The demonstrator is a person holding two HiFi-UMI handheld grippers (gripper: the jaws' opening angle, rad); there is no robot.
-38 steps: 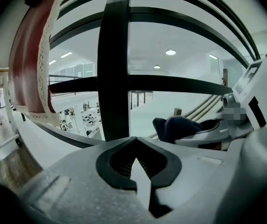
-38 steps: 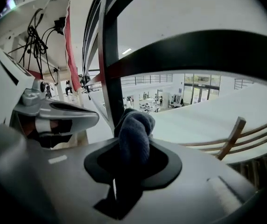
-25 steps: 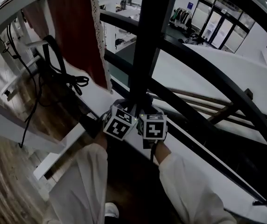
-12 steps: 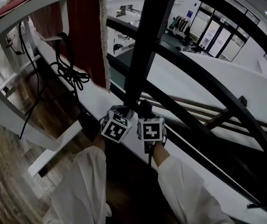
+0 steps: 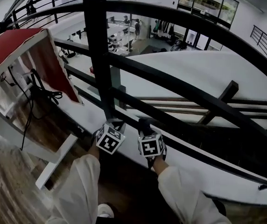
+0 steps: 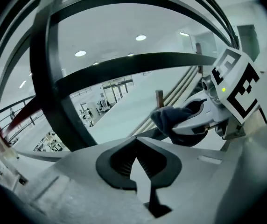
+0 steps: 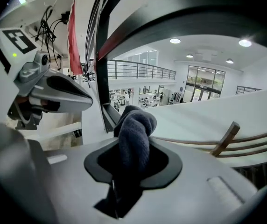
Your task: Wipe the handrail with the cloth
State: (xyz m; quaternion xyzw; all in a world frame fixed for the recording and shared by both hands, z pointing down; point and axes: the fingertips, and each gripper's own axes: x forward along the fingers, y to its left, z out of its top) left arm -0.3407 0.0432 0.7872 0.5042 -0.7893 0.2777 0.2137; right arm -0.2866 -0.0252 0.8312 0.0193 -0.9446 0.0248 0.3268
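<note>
My right gripper [image 7: 124,174] is clamped on the cloth [image 7: 134,133], a dark wad that bulges out past the jaw tips. My left gripper [image 6: 138,169] is pressed shut on nothing. In the head view both sit low at about 6 o'clock, with the right gripper at 3 o'clock from the left and just beside it. The cloth is near the foot of the black post [image 5: 97,55], close to the lower bar [image 5: 189,130]; I cannot tell if it touches the bar. The handrail [image 5: 185,14] itself arcs well above, from 10 o'clock across to 3 o'clock, so I judge the wiping there is not yet under way. My worry is the grip. Only a fold is pinched, and dragging the wad along metal could tug it free and send it through the railing to the floor below. The grippers are also close enough to knock together if I swing carelessly.
</note>
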